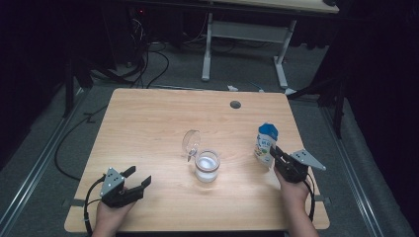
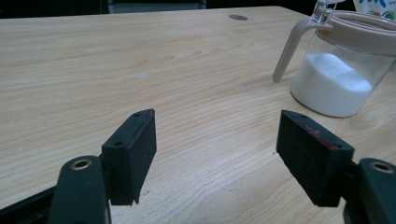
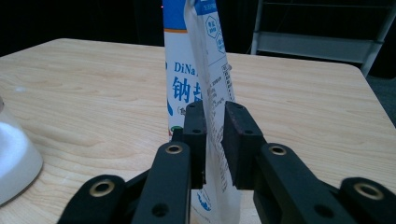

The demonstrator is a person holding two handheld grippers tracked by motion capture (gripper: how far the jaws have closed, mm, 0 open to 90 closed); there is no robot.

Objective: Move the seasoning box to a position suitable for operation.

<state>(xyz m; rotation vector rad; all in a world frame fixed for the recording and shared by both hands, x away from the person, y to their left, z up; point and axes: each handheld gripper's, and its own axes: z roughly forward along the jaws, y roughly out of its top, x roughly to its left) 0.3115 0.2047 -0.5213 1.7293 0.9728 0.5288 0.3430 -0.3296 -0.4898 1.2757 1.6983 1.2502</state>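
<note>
Salt pouch (image 3: pixel 196 88), a white and blue printed soft-plastic bag with a flat crimped edge, stands upright near the right edge of the bench (image 1: pixel 148 128), its long axis vertical and its blue top pointing up. In the right gripper view we see its thin side seam running between the two black pads of our right tongs (image 3: pixel 214 140); the jaws sit narrow on either side of that seam, with a sliver of gap at the right pad, so we cannot tell whether they press on it. The pads are flat, matte rubber blocks on black arms with brass-ringed screw holes.

Our left tongs (image 2: pixel 217 149) rest low over the near left part of the bench, jaws spread wide with only bare wood between them. The bench top is pale, smooth wood-grain laminate with a small round grommet (image 1: pixel 235 104) near its far edge.

At the middle stands a clear round jar (image 1: pixel 206 165) part-filled with white granules, its beige-rimmed lid (image 1: pixel 190 142) hinged up and open.
</note>
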